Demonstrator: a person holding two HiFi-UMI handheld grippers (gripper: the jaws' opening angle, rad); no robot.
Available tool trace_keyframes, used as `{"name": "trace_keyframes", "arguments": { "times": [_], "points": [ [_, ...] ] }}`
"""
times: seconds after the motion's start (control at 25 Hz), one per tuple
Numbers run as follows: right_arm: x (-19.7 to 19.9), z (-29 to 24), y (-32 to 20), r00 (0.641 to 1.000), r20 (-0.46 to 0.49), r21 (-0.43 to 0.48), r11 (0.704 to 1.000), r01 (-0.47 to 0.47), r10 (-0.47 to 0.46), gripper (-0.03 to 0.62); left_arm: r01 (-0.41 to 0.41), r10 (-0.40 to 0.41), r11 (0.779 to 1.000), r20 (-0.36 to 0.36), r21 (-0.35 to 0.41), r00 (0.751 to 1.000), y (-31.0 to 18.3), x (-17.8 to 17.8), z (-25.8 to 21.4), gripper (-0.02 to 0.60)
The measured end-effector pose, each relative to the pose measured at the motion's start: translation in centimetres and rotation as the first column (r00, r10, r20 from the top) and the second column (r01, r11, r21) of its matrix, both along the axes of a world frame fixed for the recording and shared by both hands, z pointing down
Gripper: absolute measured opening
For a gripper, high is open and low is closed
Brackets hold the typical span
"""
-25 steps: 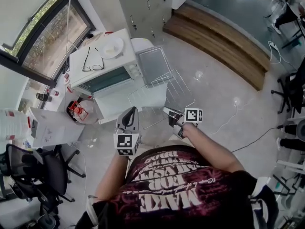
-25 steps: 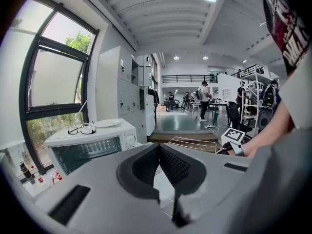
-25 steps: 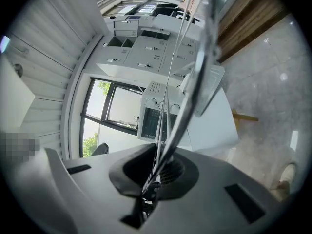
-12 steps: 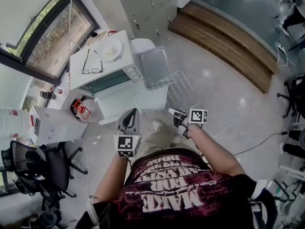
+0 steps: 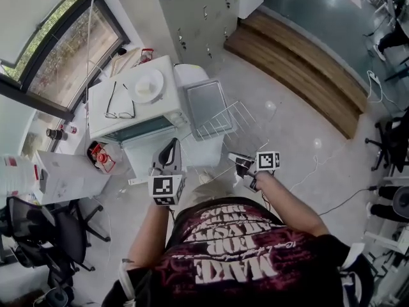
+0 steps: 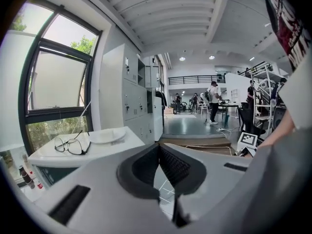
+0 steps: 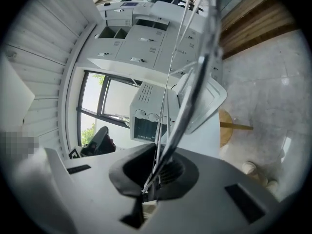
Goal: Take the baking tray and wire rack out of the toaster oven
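Observation:
The white toaster oven (image 5: 137, 110) stands below the window, its door (image 5: 153, 151) hanging open toward me. The grey baking tray (image 5: 208, 101) lies flat on a white table just right of the oven. My right gripper (image 5: 241, 164) is shut on an edge wire of the wire rack (image 5: 220, 121), which hangs tilted in the air in front of the tray. In the right gripper view the rack (image 7: 195, 72) runs up out of the gripper's (image 7: 157, 156) jaws. My left gripper (image 5: 170, 149) is shut and empty in front of the open door; its pads (image 6: 168, 165) meet.
Glasses (image 5: 121, 101) and a white plate (image 5: 148, 85) lie on the oven's top. Grey lockers (image 5: 192, 11) and a wooden step (image 5: 300, 62) stand behind. A cardboard box (image 5: 64, 178), a black office chair (image 5: 38, 229) and a floor cable (image 5: 307, 171) are nearby.
The wire rack has swung from over the open door to in front of the tray, still in my right gripper. My left gripper has moved closer to the oven door.

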State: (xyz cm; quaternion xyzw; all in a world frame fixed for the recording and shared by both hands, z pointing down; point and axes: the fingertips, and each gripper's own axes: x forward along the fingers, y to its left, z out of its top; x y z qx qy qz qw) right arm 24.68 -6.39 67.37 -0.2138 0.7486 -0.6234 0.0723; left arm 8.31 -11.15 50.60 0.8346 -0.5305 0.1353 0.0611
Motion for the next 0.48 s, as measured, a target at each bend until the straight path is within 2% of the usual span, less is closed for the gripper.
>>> {"name": "trace_keyframes", "arguments": {
  "times": [0.12, 0.36, 0.48],
  "points": [
    [0.9, 0.6, -1.9, 0.998, -0.059, -0.028, 1.000, 0.007, -0.009, 0.005, 0.023, -0.022, 1.000, -0.017, 0.017, 1.000, -3.1, -0.9, -1.1, 0.006],
    [0.8, 1.0, -4.7, 0.995, -0.088, -0.079, 0.996, 0.040, -0.047, 0.005, 0.032, -0.032, 0.999, -0.018, 0.035, 0.999, -7.4, -2.2, -1.7, 0.006],
    [-0.2, 0.0, -5.9, 0.994, -0.048, -0.022, 0.995, 0.100, -0.101, 0.005, 0.069, -0.068, 0.998, -0.030, 0.015, 0.997, -8.7, -2.9, -1.6, 0.006]
  ]
}}
